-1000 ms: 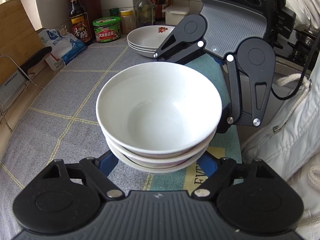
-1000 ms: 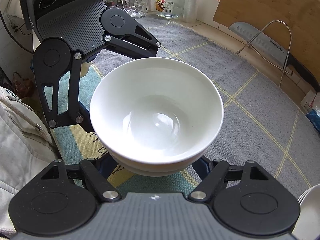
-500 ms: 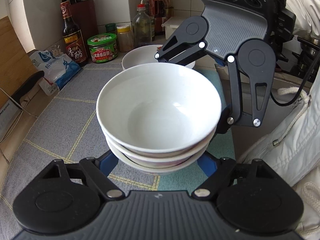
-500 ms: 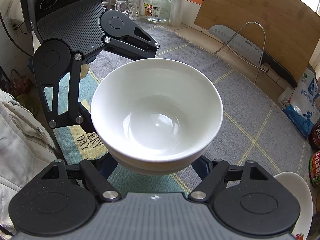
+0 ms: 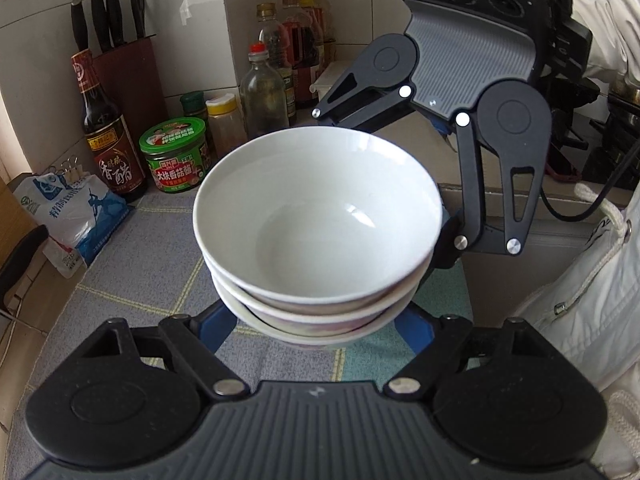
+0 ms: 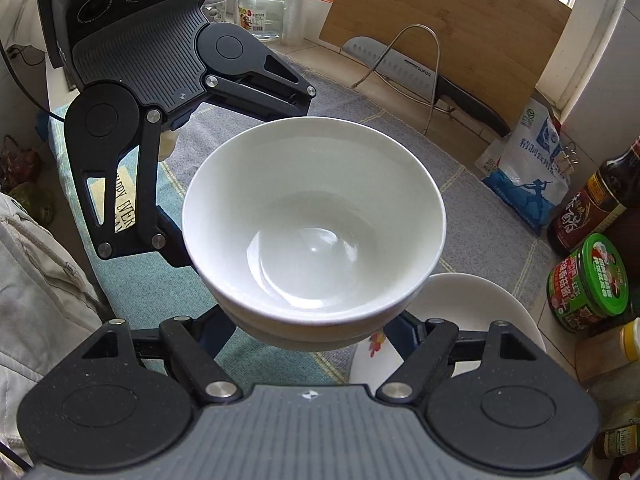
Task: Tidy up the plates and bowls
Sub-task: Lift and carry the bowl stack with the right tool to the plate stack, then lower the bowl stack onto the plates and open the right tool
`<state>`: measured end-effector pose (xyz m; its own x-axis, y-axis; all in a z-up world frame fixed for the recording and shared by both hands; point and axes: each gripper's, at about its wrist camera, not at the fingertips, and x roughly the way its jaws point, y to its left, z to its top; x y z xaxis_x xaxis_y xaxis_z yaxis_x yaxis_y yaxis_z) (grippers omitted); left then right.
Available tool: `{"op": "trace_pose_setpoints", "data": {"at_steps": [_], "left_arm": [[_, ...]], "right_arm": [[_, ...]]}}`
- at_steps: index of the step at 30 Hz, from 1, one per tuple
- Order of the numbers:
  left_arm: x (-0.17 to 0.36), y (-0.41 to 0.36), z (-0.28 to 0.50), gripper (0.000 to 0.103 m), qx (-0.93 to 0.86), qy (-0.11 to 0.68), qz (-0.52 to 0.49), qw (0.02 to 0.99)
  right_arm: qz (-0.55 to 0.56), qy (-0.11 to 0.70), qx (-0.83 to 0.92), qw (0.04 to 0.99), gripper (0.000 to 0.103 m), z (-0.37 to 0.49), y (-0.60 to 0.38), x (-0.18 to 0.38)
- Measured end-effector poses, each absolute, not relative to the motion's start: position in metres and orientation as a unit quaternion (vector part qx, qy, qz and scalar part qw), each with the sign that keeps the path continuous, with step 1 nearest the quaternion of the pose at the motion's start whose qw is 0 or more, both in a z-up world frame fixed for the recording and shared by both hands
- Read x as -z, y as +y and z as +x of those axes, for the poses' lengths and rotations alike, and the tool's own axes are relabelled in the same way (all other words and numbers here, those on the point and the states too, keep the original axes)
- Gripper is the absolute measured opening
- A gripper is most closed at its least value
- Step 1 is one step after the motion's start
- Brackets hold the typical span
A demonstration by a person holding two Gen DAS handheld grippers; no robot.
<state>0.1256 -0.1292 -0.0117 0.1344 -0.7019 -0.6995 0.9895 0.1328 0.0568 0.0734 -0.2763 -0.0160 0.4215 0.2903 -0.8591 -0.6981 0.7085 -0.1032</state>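
Left wrist view: stack of white bowls (image 5: pixel 318 220), three nested, top one empty, held clear above the mat-covered surface (image 5: pixel 132 280). Left gripper (image 5: pixel 316 324) has its blue jaws clamped on the lowest bowl from the near side. Right gripper (image 5: pixel 448 236) comes in from the far right, jaws clamped on the stack's opposite side; fingertips hidden behind the bowls.

Around: soy sauce bottle (image 5: pixel 106 136), green-lidded jar (image 5: pixel 176 154), yellow-capped jar (image 5: pixel 224 120), clear oil bottle (image 5: pixel 264 92), knife block (image 5: pixel 120 48) against the tiled wall, salt bag (image 5: pixel 68 212) at left. White jacket sleeve (image 5: pixel 592 280) at right.

Right wrist view adds: stack (image 6: pixel 314 232) seen from the other side, only two bowl edges distinguishable. White plates (image 6: pixel 480 320) with a red print sit on the surface below and right of the stack, partly hidden by it and by the right gripper (image 6: pixel 316 332). Left gripper (image 6: pixel 176 248) enters from upper left. Also only here: cutting board (image 6: pixel 440 28) leaning at the wall, cleaver (image 6: pixel 408 70) in a wire rack, glass jar (image 6: pixel 262 10), printed lettering on the mat. Knife block shows only in the left view.
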Motion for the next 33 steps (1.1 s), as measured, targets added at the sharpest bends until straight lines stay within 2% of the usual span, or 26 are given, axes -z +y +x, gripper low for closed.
{"op": "trace_pose_setpoints", "data": {"at_steps": [16, 33], "left_arm": [[0.021, -0.205, 0.14, 0.085, 0.626, 0.252, 0.273, 0.686], [0.041, -0.24, 0.159, 0.085, 0.617, 0.265, 0.267, 0.692]], "right_arm": [[-0.217, 0.453, -0.263, 0.824, 0.083, 0.077, -0.33, 0.015], [-0.211, 0.467, -0.252, 0.821, 0.083, 0.103, -0.356, 0.029]]}}
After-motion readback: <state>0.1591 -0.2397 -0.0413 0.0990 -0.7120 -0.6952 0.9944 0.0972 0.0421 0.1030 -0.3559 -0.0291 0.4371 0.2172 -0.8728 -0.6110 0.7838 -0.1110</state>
